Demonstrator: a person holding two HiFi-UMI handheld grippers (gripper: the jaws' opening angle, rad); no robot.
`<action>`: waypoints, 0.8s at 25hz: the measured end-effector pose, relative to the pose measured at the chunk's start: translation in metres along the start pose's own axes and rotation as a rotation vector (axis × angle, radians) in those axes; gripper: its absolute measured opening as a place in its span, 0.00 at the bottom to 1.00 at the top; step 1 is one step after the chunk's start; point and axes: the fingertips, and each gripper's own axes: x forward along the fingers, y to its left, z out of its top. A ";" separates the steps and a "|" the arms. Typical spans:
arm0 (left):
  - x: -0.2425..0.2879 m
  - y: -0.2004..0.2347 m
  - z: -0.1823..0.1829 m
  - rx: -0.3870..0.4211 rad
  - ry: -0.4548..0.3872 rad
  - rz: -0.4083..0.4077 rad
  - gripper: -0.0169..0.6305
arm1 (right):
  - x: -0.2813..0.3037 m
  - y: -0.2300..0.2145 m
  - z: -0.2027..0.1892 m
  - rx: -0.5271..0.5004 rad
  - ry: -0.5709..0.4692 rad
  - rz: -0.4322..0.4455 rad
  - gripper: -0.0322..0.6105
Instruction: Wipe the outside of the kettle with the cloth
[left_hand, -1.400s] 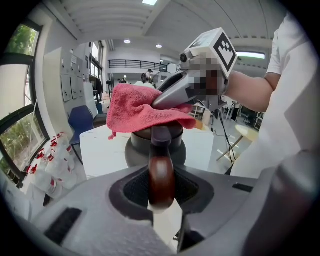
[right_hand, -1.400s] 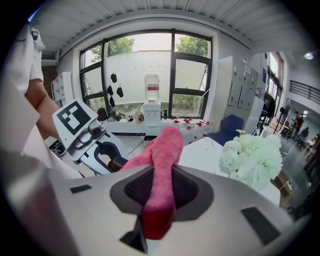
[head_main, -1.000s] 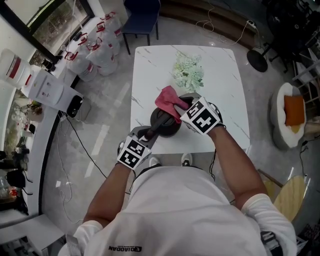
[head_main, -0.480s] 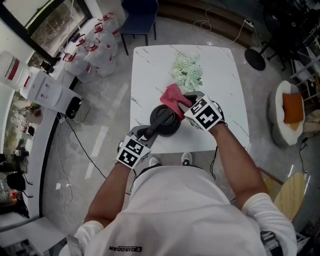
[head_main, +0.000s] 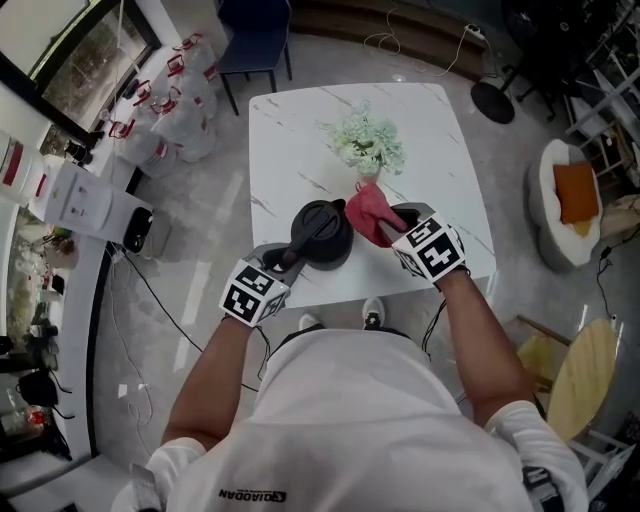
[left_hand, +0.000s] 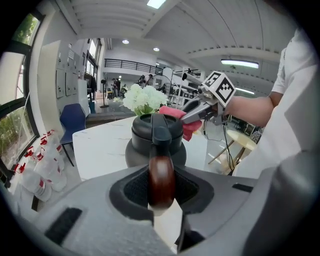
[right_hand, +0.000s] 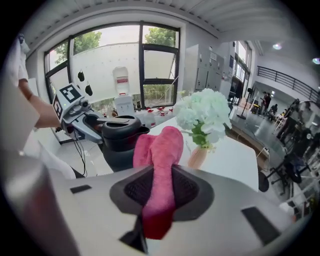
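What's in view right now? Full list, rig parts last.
kettle: 1, black with a brown handle, near part of the table
cloth: 1, pink, at the kettle's right side
vase of flowers: 1, white-green, mid-table behind the kettle
table: 1, white marbled, centre
chair: 1, blue, beyond the table's far left corner
bags: several, pale with red handles, floor at left
water dispenser: 1, white, far left
cushion: 1, orange, on a white seat at right
left gripper: closed on the kettle's handle
right gripper: closed on the cloth

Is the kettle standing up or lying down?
Standing up. The kettle sits flat on its base on the white table.
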 end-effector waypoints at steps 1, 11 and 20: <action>-0.001 0.003 0.001 -0.019 -0.001 -0.008 0.17 | -0.004 0.002 -0.003 0.013 -0.002 -0.007 0.20; 0.002 0.020 0.012 -0.059 0.052 -0.106 0.17 | -0.044 0.044 0.049 -0.019 -0.238 -0.060 0.20; 0.006 0.046 0.025 -0.165 0.120 -0.199 0.17 | 0.014 0.128 0.084 -0.962 -0.199 -0.182 0.20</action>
